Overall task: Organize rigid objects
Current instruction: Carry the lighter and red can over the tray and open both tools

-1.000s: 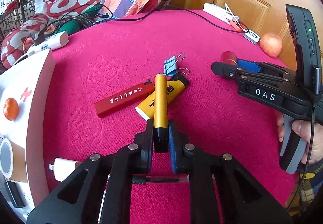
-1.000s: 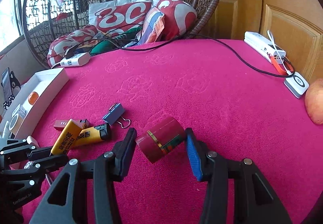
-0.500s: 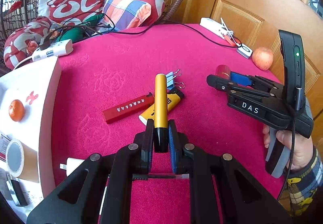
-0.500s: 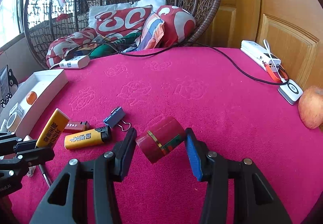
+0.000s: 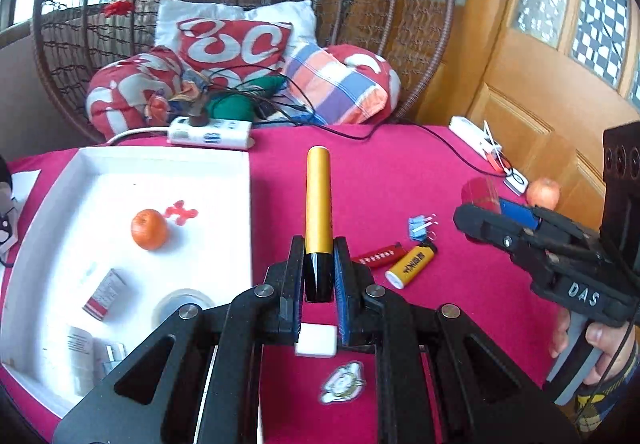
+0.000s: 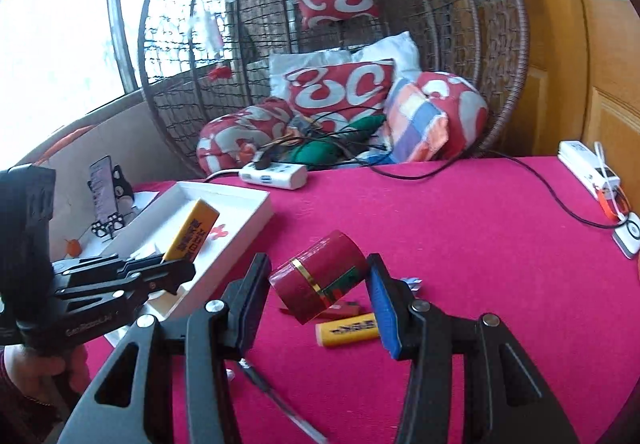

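Blurred white block [image 5: 316, 340] sits below your left tongs [image 5: 318, 276], identity unclear; a thin metal tool [image 6: 280, 400] under your right tongs [image 6: 318, 290] is half hidden. Your left tongs are clamped on the black end of a gold-and-black cylindrical tube [image 5: 318, 200], held just beside the right wall of the white rectangular cardboard tray [image 5: 244, 204]. Your right tongs grip a dark red cylindrical tin with a gold band [image 6: 320, 280], held above the pink cloth counter [image 6: 460, 244]. Tray contents: a small orange fruit [image 5: 149, 229], a clear tape roll [image 5: 182, 304], a small red-and-white box [image 5: 105, 294]; items at its near corner are too washed out to identify. On the counter lie a yellow lighter [image 5: 412, 266], a red flat stick [image 5: 378, 255] and a blue binder clip [image 5: 418, 226].
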`<state>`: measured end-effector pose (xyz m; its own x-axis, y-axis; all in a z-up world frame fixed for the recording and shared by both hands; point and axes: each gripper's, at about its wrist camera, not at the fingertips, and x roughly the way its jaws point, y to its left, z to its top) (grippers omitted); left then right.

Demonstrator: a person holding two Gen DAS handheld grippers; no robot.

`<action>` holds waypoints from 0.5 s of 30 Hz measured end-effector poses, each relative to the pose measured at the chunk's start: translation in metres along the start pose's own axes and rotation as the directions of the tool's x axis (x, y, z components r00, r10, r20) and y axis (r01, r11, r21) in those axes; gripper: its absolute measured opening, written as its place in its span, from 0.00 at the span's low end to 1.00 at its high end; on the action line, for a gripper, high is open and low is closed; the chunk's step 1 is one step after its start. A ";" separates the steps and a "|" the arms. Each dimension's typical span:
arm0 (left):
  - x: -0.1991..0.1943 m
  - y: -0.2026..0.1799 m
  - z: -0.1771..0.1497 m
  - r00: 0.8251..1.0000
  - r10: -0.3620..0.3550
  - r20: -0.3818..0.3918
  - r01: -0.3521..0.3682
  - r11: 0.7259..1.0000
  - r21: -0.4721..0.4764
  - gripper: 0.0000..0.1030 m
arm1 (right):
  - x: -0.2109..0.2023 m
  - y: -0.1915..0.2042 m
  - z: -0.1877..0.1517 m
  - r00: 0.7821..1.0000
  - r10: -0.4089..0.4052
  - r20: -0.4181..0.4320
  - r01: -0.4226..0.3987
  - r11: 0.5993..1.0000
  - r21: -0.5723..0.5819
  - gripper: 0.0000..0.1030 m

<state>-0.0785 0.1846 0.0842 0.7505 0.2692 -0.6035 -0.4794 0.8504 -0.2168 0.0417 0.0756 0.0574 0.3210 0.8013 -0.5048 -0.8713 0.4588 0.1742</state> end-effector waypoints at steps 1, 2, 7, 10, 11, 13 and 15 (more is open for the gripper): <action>-0.004 0.012 0.002 1.000 0.016 0.012 -0.016 1.000 -0.021 0.12 | 0.006 0.012 0.001 1.000 0.026 -0.014 -0.027 1.000 -0.012 0.47; -0.009 0.025 0.003 0.999 0.038 0.025 -0.037 0.998 -0.042 0.12 | 0.013 0.023 0.002 0.998 0.051 -0.029 -0.052 0.998 -0.025 0.47; -0.027 0.091 0.004 0.985 0.166 0.052 -0.158 0.979 -0.133 0.12 | 0.046 0.080 0.004 0.981 0.164 -0.102 -0.171 0.983 -0.072 0.47; -0.032 0.124 -0.001 0.974 0.222 0.049 -0.210 0.961 -0.180 0.12 | 0.066 0.109 0.003 0.971 0.196 -0.138 -0.211 0.972 -0.104 0.47; -0.034 0.132 -0.003 0.970 0.239 0.050 -0.226 0.956 -0.188 0.12 | 0.072 0.118 0.003 0.966 0.207 -0.151 -0.225 0.968 -0.109 0.47; -0.037 0.146 -0.007 0.963 0.264 0.051 -0.249 0.948 -0.196 0.12 | 0.083 0.134 0.004 0.959 0.224 -0.172 -0.245 0.963 -0.114 0.47; -0.036 0.153 -0.010 0.959 0.278 0.049 -0.263 0.944 -0.199 0.12 | 0.093 0.148 0.007 0.956 0.229 -0.183 -0.254 0.959 -0.126 0.47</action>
<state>-0.1837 0.3000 0.0651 0.6094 0.5167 -0.6014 -0.7404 0.6422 -0.1986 -0.0543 0.2208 0.0424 0.0398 0.8010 -0.5974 -0.9638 0.1885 0.1886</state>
